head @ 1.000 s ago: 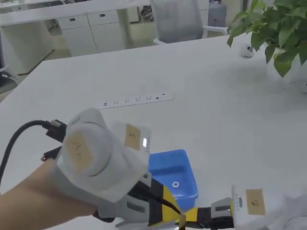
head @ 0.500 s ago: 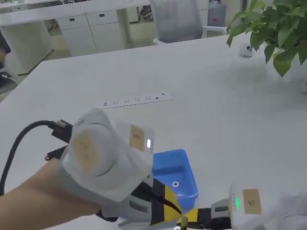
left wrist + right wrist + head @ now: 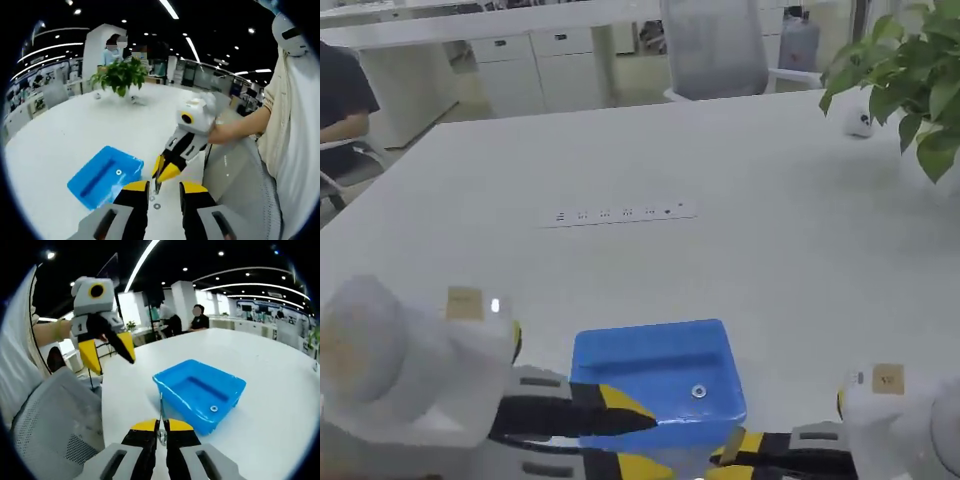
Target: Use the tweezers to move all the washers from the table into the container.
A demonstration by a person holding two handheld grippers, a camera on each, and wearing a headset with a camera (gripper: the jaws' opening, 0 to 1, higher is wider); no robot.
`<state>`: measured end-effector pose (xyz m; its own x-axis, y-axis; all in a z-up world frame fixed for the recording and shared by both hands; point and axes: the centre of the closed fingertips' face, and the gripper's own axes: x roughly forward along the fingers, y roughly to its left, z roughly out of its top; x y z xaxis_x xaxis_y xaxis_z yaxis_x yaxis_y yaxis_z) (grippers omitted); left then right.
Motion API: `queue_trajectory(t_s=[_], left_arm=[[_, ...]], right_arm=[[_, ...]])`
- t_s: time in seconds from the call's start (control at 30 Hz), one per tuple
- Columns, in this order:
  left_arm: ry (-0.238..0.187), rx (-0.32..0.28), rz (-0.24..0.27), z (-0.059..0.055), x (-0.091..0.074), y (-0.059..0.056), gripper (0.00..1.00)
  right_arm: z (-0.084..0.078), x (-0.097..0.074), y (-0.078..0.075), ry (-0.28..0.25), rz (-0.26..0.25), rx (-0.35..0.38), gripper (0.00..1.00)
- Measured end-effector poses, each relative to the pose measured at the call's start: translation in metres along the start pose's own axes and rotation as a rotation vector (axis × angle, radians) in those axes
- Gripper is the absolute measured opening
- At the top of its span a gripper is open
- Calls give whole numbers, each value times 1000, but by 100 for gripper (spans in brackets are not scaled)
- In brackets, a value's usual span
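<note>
Head view: the blue container (image 3: 620, 345) sits on the white surface (image 3: 770, 250) near the bottom edge, with one washer (image 3: 698, 392) lying in its right half. The left hand-held gripper (image 3: 655, 442) reaches in from the left, its jaws at the container's near wall. The right hand-held gripper (image 3: 725, 462) lies low, just beside the near right corner. A power strip (image 3: 620, 213) lies well beyond.

Left gripper view: this gripper's own jaws stand apart with nothing between them. The right hand-held gripper (image 3: 162, 175) comes in from the right, and the tweezers (image 3: 156, 186) poke down from it toward the surface. A loose washer (image 3: 157, 205) lies on the surface just under that tip, between the left jaws (a second small ring seems to lie just beside it, too small to be sure). The container (image 3: 87, 187) is near, off to the left of the tip, one washer (image 3: 118, 172) in it.

Right gripper view: the jaws are clenched on the tweezers (image 3: 161, 412), whose long axis runs straight ahead along them. The container (image 3: 175, 385) lies ahead and a little right, its near corner just past the tip, with the washer (image 3: 214, 408) on its floor. The left hand-held gripper (image 3: 110, 352) hangs released at upper left.

I judge the right side nearer the work: the tip must drop onto the loose washer on the near side of the container. Whether the tips already pinch a washer, I cannot tell.
</note>
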<state>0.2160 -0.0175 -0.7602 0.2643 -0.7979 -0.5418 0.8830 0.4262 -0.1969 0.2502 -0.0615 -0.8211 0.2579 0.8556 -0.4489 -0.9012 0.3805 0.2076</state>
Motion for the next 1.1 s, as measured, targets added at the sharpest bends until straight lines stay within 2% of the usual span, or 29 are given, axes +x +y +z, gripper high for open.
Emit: queue_trajectory(t_s=[0.03,0.13,0.23,0.27,0.4,0.47,0.53,0.63,0.77,0.93,1.0,1.03,1.07,1.1], left_arm=[[-16,-32,21,-11,-4,-2,26],[-48,-109,74,-33,-15,-9,31],[-65,-131,135,-44,-23,-10,36],[-72,-125,172,-47,-27,-9,39],[-127,-127,273,-45,-38,-3,47],[-153,-107,319,-41,-41,0,52],[-158,-74,375,-39,-43,5,56],[-207,-77,423,-34,-46,9,67],[-259,-92,478,-31,-53,16,70],[-268,-90,512,-34,-57,23,71],[-274,-97,502,-34,-57,22,71],[-278,-97,499,-34,-57,21,70],[-278,-95,500,-34,-57,21,70],[-278,-91,503,-34,-57,22,70]], right_arm=[[0,-1,-1,-5,1,21,2],[-2,-4,-4,-15,-11,63,2],[-3,-7,-3,-11,-19,65,2],[-4,-7,-3,-8,-24,71,2],[-7,-11,-4,14,-50,68,2],[-7,-12,-3,23,-57,70,3],[-8,-12,-3,38,-64,63,3],[-8,-14,0,66,-72,44,2],[-8,-18,4,122,-80,-10,2],[-5,-16,7,156,-81,-37,2],[-8,-13,6,173,-88,-55,2],[-12,-11,6,199,-90,-65,2],[-6,-10,8,171,-90,-69,2],[-6,-8,9,180,-89,-68,2]])
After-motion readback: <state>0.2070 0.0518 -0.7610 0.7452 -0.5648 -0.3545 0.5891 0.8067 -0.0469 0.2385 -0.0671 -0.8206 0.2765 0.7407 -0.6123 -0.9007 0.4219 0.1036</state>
